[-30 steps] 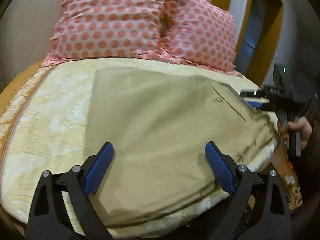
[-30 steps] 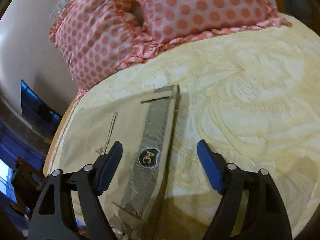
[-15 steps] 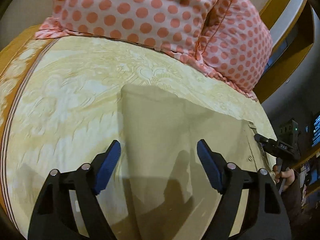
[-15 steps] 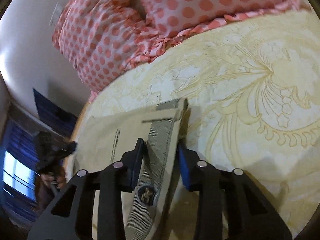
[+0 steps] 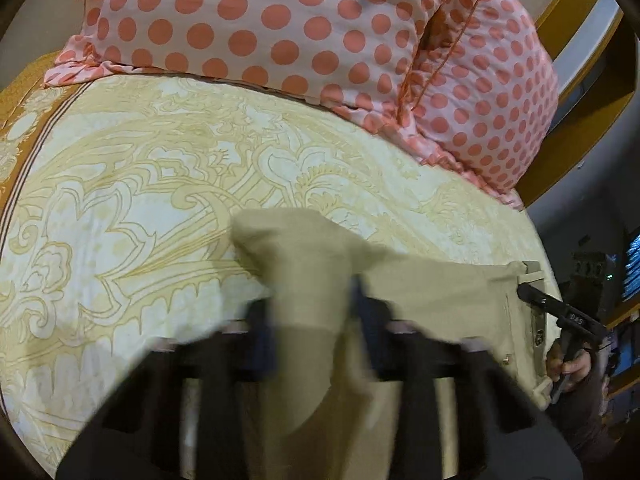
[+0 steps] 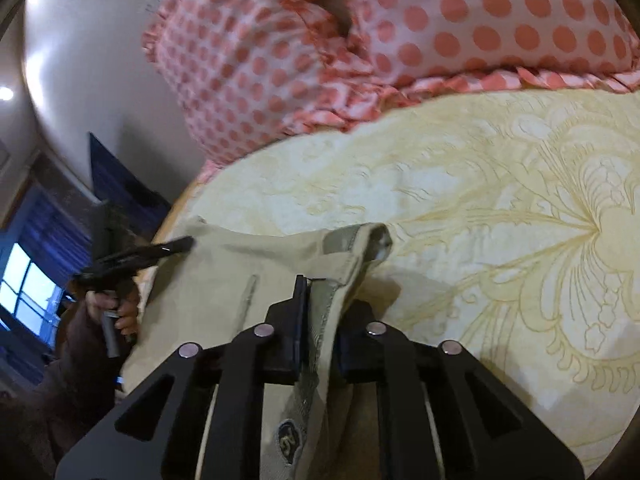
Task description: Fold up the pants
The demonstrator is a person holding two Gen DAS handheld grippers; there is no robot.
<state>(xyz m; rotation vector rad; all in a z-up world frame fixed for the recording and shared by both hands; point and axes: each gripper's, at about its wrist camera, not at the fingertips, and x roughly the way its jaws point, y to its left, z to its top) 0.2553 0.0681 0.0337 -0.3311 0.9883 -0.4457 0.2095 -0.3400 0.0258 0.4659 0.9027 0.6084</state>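
Both jaws pinch the pants [image 5: 432,292] — left gripper [image 5: 316,320] at the hem, right gripper [image 6: 318,320] at the waistband — soft, floppy cloth, so you grip the thicker edges.

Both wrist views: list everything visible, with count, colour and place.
pants: one, khaki, spread on the bed, both ends pinched and lifted.
pillows: two, pink with coral dots, at the head of the bed.
bedspread: one, cream with yellow floral pattern, under the pants.
window: one, blue-lit, far left of the right wrist view.
left tool: black, blurred, shut on the leg end.
right tool: black, shut on the waistband.
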